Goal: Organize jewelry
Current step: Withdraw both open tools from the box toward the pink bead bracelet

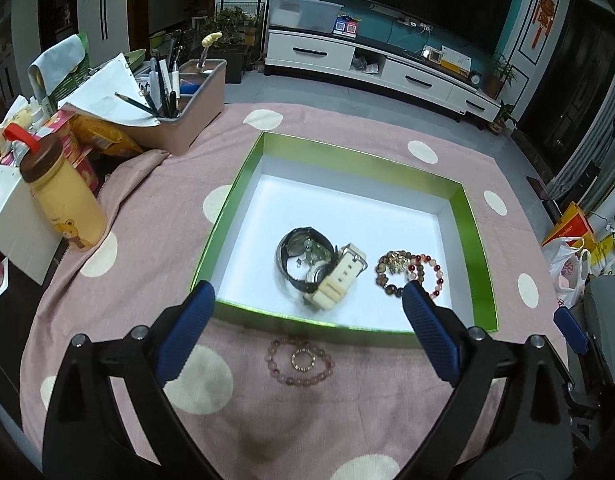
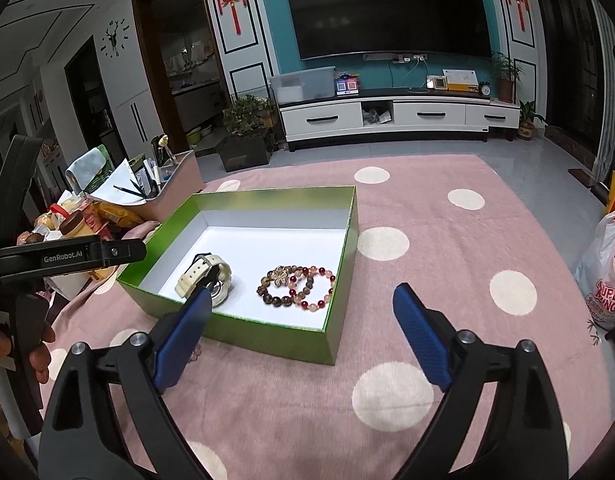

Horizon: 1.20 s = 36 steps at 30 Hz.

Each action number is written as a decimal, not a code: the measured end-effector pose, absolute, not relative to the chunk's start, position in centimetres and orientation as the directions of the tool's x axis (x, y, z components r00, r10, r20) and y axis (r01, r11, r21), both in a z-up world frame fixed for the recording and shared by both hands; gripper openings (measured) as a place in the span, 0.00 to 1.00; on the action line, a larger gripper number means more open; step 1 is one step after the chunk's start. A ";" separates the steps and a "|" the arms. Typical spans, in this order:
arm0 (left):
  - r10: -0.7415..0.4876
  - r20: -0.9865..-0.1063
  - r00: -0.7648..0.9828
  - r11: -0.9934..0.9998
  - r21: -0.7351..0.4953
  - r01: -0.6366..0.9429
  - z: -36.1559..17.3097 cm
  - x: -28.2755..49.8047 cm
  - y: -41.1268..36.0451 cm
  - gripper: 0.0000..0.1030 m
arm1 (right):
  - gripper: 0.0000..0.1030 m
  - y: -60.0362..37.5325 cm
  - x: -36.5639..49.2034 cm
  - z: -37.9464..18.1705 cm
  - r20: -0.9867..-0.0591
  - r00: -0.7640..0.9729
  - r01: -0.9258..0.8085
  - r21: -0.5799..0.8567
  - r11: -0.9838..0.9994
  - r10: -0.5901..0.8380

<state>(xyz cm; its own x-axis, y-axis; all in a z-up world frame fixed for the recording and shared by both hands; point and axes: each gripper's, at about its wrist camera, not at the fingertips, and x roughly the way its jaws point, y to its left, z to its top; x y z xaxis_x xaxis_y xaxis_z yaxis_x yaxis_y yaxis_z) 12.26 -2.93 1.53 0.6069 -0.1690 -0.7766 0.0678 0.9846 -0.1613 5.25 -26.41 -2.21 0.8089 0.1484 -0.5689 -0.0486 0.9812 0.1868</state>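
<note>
A: Left tool (image 1: pixel 307 296) hangs released, blue pads spread wide with nothing between them; right tool (image 2: pixel 301 300) likewise, spread and grasping nothing.

B: And the jewelry?

A: Inside the green box (image 1: pixel 471 240): a dark watch (image 1: pixel 303 256) tangled with a cream-strapped watch (image 1: pixel 339 276), and at their 3 o'clock two beaded bracelets (image 1: pixel 409 274) touching each other. Outside, at the box's 6 o'clock, a pink bead bracelet (image 1: pixel 299 362) lies on the dotted pink cloth (image 1: pixel 347 408) with a small ring (image 1: pixel 302 360) inside its loop.

B: Further out on the bench?

A: At 10 o'clock, a pen caddy (image 1: pixel 187 120); at 9 o'clock, a yellow bottle (image 1: pixel 63 196).
</note>
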 end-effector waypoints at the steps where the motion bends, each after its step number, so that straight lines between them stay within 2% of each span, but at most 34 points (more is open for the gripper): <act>1: -0.171 -0.776 0.608 0.984 -0.163 0.068 1.6 12.0 -2.9 0.94 | 0.90 -26.3 5.1 -2.2 -0.569 0.808 -0.050 0.188 0.981 0.150; 7: -0.171 -0.770 0.614 0.985 -0.155 0.079 1.6 10.3 -2.6 0.98 | 0.93 -25.6 4.1 -2.4 -0.590 0.793 -0.058 0.181 0.982 0.155; 23: -0.188 -0.769 0.610 0.981 -0.113 0.159 0.3 5.1 -1.3 0.98 | 0.93 -23.1 0.8 -3.5 -0.625 0.750 -0.100 0.216 0.971 0.217; 36: -0.174 -0.782 0.599 0.984 -0.112 0.140 -2.2 3.9 0.5 0.98 | 0.93 -23.2 0.0 -5.7 -0.661 0.716 -0.104 0.218 0.970 0.226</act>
